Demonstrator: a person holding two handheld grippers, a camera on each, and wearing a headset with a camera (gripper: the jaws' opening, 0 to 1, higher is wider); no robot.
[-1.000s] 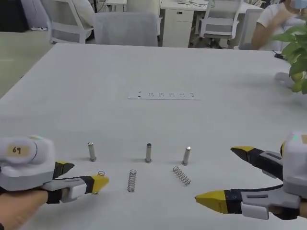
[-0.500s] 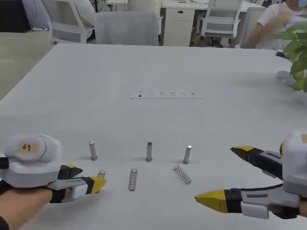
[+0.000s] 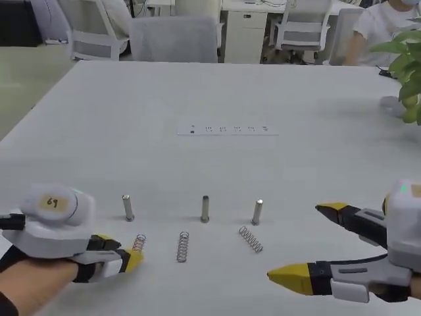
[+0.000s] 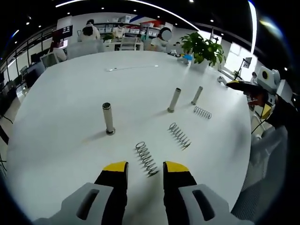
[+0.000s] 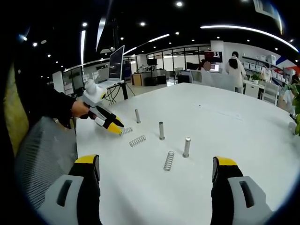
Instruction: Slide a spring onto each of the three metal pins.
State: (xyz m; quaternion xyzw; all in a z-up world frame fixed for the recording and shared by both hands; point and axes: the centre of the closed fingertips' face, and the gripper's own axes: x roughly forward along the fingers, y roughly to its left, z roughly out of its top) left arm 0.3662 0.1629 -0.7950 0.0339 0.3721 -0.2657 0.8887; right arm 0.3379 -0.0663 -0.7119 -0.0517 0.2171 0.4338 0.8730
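Three upright metal pins stand in a row on the white table: left pin point(image 3: 127, 207), middle pin point(image 3: 205, 208), right pin point(image 3: 257, 212). A spring lies loose in front of each: left spring point(image 3: 139, 243), middle spring point(image 3: 183, 246), right spring point(image 3: 250, 239). My left gripper point(image 3: 122, 252) is low at the near left, narrowly open, its tips just short of the left spring point(image 4: 146, 159), which lies ahead of the gap with nothing gripped. The left pin point(image 4: 108, 118) rises beyond it. My right gripper point(image 3: 309, 242) hovers wide open at the near right, right of the right spring point(image 5: 168, 160).
A flat power strip point(image 3: 227, 130) lies at mid-table beyond the pins. A potted plant point(image 3: 408, 72) stands at the far right edge. Office chairs point(image 3: 174, 38) and a seated person point(image 3: 381, 26) are behind the table's far edge.
My left gripper has drawn back toward me and lower, so the left spring now lies fully visible ahead of its tips. The right gripper has stayed put.
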